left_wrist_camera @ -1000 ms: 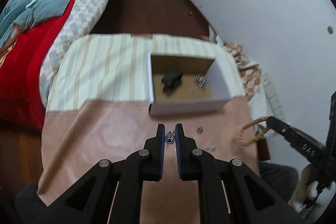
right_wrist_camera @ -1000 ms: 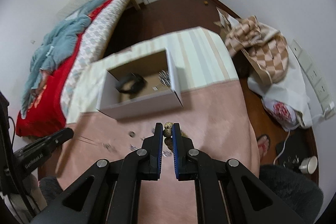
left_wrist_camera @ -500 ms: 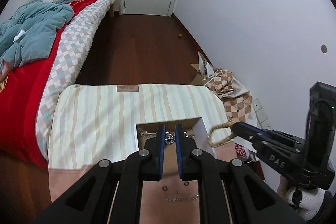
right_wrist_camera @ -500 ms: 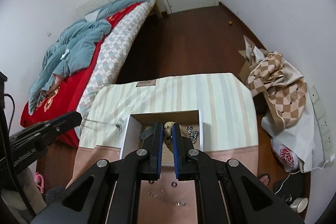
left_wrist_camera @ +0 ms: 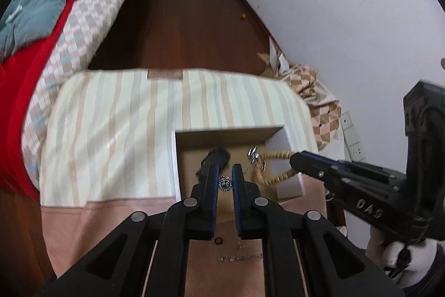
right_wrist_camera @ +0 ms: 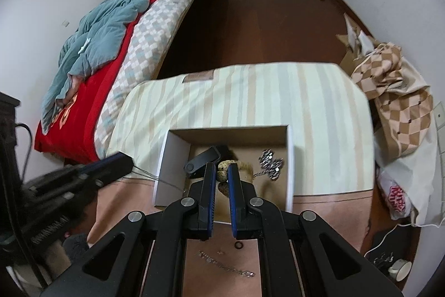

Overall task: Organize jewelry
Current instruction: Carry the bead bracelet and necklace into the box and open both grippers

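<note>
The left gripper is clamped on a small silver pendant, round and studded, pinched between blue ribbed pads on black rigid fingers. A thin chain runs taut from its tip toward the box's left wall; only the right wrist view shows this. The right gripper is clamped on a beaded bracelet of speckled tan, rounded beads. The left wrist view shows the bracelet as a loop of rope-like texture that hangs from the right gripper's tip over the box.

Both grippers hover above an open cardboard box with white outer walls and a brown matte interior. Inside lie a black strap-like item, smooth and angular, and a heap of shiny silver chain links near the right wall.

The box rests on a table covered with a cream, beige and grey striped cloth at the far part and a smooth pink surface nearer the grippers. On the pink surface lie a small dark ring and a fine silver chain stretched flat.

The right wrist view alone shows a white cup on the floor, lower right.
</note>
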